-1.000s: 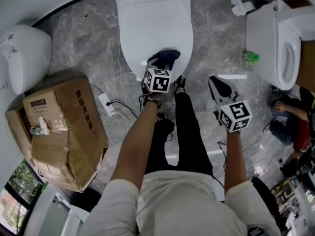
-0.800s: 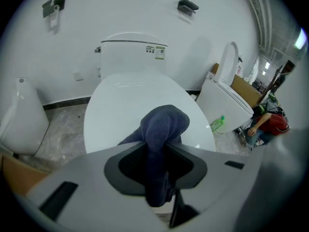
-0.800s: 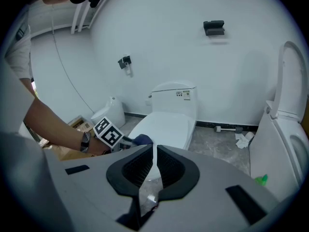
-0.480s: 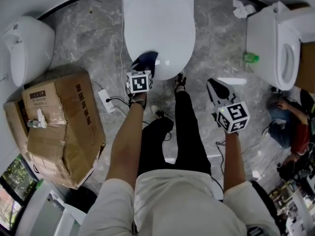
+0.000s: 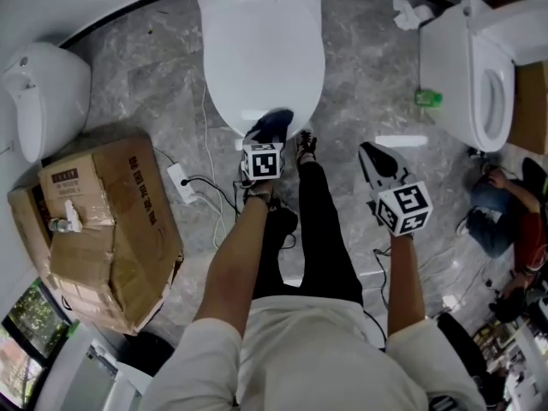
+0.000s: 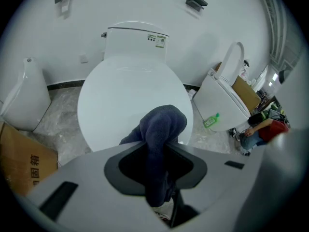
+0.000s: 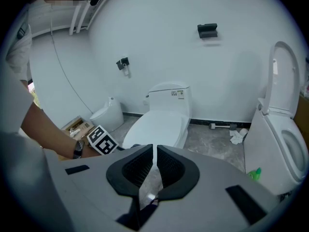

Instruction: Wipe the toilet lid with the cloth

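Left gripper point(image 6: 155, 151) clamps the cloth point(image 6: 163, 124) mid-bunch, its soft end flopping ahead over the lid point(image 6: 125, 93) (light, floppy stuff). Right gripper point(image 7: 153, 161) sits closed, empty.

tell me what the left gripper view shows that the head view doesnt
Only the left gripper view: the cistern and a wall bracket. Only the head view: the right hand-held gripper and the power strip. Both: the dark cloth at the front of the closed toilet lid, the green bottle.
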Available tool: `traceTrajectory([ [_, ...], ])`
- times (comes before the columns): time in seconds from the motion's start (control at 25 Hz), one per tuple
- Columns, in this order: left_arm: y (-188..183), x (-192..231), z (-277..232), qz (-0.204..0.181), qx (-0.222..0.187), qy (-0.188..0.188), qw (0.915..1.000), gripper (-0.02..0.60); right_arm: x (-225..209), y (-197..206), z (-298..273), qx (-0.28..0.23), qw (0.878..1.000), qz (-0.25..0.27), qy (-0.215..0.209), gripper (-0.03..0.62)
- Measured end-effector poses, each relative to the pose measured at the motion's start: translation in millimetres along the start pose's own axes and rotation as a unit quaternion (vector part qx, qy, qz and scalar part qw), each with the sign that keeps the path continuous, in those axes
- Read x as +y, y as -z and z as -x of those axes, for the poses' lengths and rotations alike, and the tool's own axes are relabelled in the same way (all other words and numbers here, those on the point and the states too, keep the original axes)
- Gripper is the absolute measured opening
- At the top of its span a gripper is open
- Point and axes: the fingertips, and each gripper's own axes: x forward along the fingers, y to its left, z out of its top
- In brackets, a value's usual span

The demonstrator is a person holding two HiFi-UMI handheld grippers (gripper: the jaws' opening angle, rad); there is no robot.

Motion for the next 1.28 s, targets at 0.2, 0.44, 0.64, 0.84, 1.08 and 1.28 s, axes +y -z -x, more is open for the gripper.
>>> traceTrajectory([
  [0.2,-6.3,-45.7,-13.6,-0.021,0.005,0.036,0.9991,0.1,-15.3,-3.3,14.3,-0.004,1.0,-0.007,0.021,0.046],
  [0.44,-33.0,-92.3,-20.0,-0.051,-0.013,0.112,0.9923,0.101,-33.6,-2.8,32.2,-0.005,0.999,-0.016,0.048,0.046],
  [0.64,-74.1,-116.9,6.6,-0.092,-0.071,0.162,0.9799,0.101,-33.0,-16.7,37.7,-0.02,0.998,-0.023,0.061,0.046],
  [0.84,-110.8,-97.1,69.9,-0.079,-0.112,0.157,0.9779,0.1,-2.2,-61.7,51.7,-0.048,0.997,-0.018,0.05,0.046],
  [1.08,-164.7,-77.0,160.7,-0.085,-0.185,0.134,0.9698,0.1,23.9,-131.7,81.2,-0.093,0.995,0.007,0.039,0.046],
  [1.28,-194.8,-50.4,232.3,-0.093,-0.238,0.102,0.9616,0.098,43.4,-177.3,94.8,-0.116,0.992,0.035,0.028,0.046],
])
